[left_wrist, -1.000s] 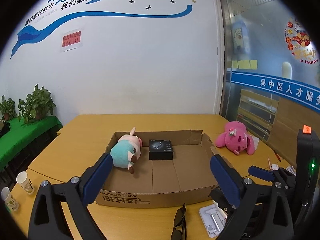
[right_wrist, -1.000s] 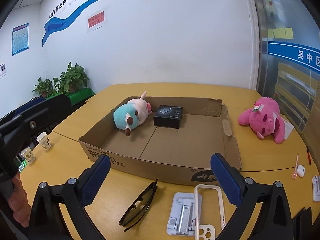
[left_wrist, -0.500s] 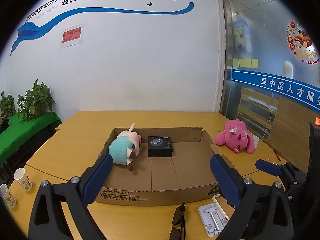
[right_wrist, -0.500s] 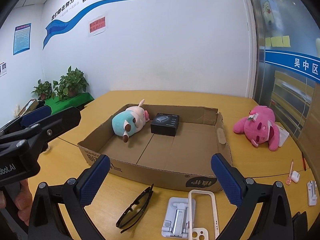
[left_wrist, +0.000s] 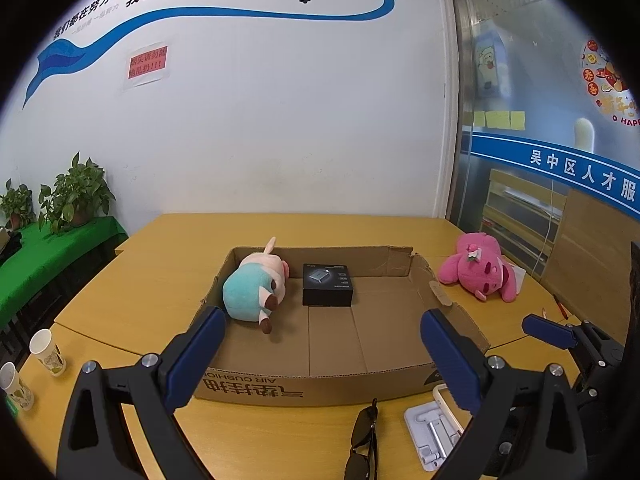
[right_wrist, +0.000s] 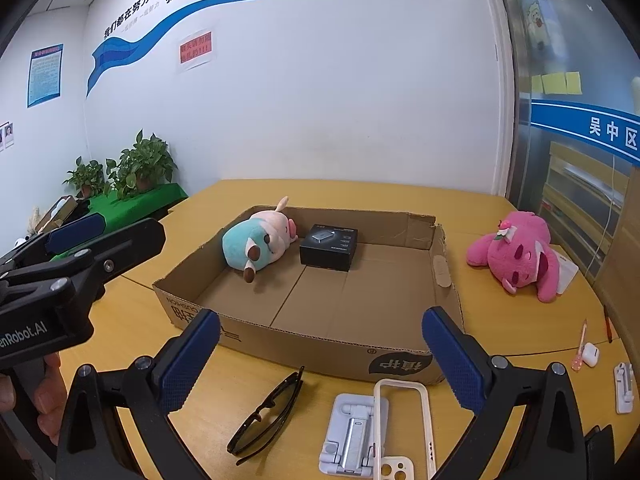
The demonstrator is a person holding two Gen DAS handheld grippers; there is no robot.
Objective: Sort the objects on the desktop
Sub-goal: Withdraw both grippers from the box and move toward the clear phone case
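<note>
A shallow cardboard box [left_wrist: 304, 388] [right_wrist: 280, 340] lies on the yellow table. Inside it are a teal-and-pink plush pig [left_wrist: 256, 284] [right_wrist: 260, 242] and a black carton [left_wrist: 327, 284] [right_wrist: 329, 246]. A pink plush [left_wrist: 480, 272] [right_wrist: 516, 258] lies on the table right of the box. Black sunglasses [left_wrist: 362, 440] [right_wrist: 266, 416], a white phone stand [left_wrist: 430, 434] [right_wrist: 352, 436] and a cream phone case [right_wrist: 404, 428] lie in front of the box. My left gripper [left_wrist: 320, 360] and right gripper [right_wrist: 320, 356] are both open and empty, above the near table edge.
Two paper cups [left_wrist: 48, 352] stand at the table's left edge. A white earbud case [right_wrist: 590, 354], a pink pen [right_wrist: 580, 346] and a white item [right_wrist: 624, 386] lie at the right. Potted plants [right_wrist: 140, 168] stand on a green-covered side table.
Both grippers have drawn back and risen a little, so the box looks smaller and farther. Both stay open. No object has moved.
</note>
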